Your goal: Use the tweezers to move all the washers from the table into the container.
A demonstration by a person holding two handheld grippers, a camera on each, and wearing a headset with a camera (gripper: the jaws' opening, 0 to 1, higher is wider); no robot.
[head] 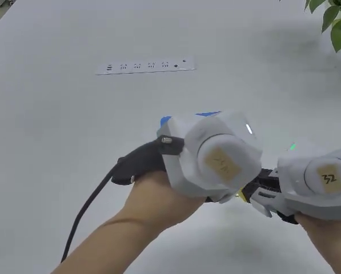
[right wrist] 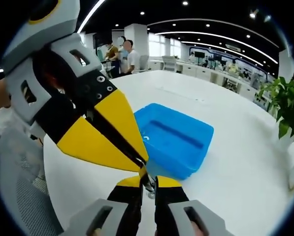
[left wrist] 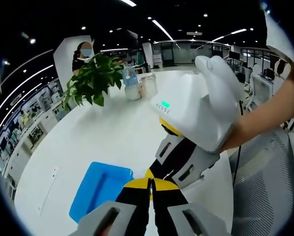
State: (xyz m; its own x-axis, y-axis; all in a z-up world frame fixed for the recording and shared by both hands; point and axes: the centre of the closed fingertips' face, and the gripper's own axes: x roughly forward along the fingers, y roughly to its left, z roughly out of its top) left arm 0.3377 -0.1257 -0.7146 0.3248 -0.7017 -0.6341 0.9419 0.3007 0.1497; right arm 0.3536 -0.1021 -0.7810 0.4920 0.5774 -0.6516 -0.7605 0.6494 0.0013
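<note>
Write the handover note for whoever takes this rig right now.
Left gripper: jaws shut, tip to tip with right gripper.
Right gripper: shut on a small metal piece, likely the tweezers; too small to be sure.
Blue container: on the white table, just beyond both grippers.
Done: cannot tell if any washers are inside.
Left: find the washers, tweezer each into the container.

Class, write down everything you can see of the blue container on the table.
The blue container is a shallow rectangular tray with rounded corners and a thick raised rim, in what looks like smooth plastic. It sits flat on the white table, open side up. Its hollow looks bare, though small contents could escape notice. Nothing but the table is seen touching it.
</note>
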